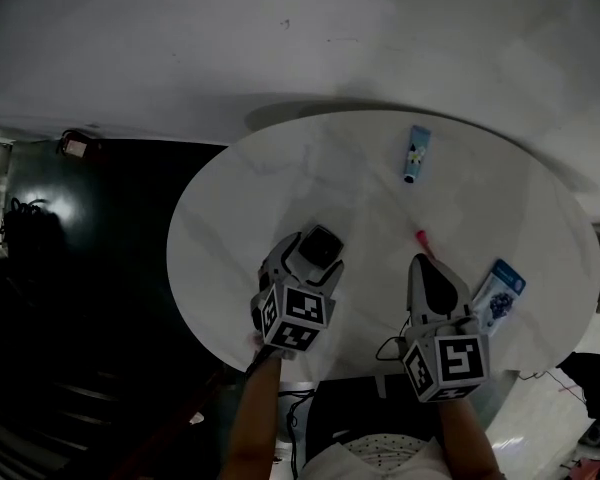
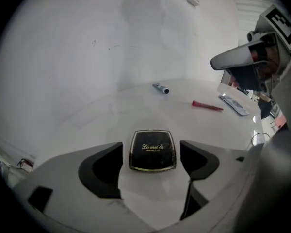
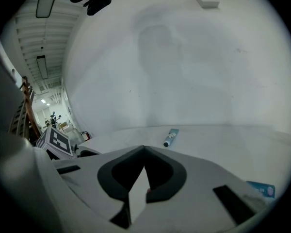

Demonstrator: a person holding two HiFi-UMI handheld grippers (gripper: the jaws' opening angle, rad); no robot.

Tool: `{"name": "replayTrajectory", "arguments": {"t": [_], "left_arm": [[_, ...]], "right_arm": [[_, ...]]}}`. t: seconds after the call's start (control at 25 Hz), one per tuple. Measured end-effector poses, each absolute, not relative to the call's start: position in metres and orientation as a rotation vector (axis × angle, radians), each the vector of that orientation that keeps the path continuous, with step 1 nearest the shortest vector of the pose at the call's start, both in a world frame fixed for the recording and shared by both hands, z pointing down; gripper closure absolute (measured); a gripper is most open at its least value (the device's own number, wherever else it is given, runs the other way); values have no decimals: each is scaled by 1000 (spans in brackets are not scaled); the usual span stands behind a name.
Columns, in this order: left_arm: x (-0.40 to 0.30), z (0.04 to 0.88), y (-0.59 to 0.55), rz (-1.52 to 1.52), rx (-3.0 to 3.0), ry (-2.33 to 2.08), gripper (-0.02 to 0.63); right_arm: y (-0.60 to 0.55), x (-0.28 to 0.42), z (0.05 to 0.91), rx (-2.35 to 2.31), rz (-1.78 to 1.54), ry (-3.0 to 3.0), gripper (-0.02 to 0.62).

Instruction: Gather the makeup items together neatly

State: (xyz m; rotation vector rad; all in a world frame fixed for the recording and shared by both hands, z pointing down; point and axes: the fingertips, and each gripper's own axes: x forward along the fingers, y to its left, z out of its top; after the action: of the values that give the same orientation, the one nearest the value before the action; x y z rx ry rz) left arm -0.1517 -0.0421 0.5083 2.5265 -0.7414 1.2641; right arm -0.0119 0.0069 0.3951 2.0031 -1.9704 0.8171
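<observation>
Nothing is gathered yet: the compact (image 2: 153,151) is framed, ungripped, by the wide-spread left gripper (image 1: 311,257). The right gripper (image 3: 144,152) is closed, empty. The tube (image 1: 416,154), red stick (image 2: 207,106) and packet (image 1: 498,293) are left scattered.

Head view looks steeply down on the round table (image 1: 280,188); both gripper views skim it low, sharing the blue tube (image 3: 170,138).

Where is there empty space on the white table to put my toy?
The far left of the round white table is bare, from the black square compact out to the rim. The middle, between the compact and the small blue tube, is free too. The near right is crowded: thin red stick, blue-and-white packet and the shut right tool.
</observation>
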Motion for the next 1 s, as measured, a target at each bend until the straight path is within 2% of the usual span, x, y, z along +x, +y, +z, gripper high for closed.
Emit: {"name": "replayTrajectory", "arguments": {"t": [1.0], "left_arm": [[-150, 520, -44, 1245, 2473, -718, 236]], "right_arm": [[9, -9, 402, 2003, 855, -1937, 591]]}}
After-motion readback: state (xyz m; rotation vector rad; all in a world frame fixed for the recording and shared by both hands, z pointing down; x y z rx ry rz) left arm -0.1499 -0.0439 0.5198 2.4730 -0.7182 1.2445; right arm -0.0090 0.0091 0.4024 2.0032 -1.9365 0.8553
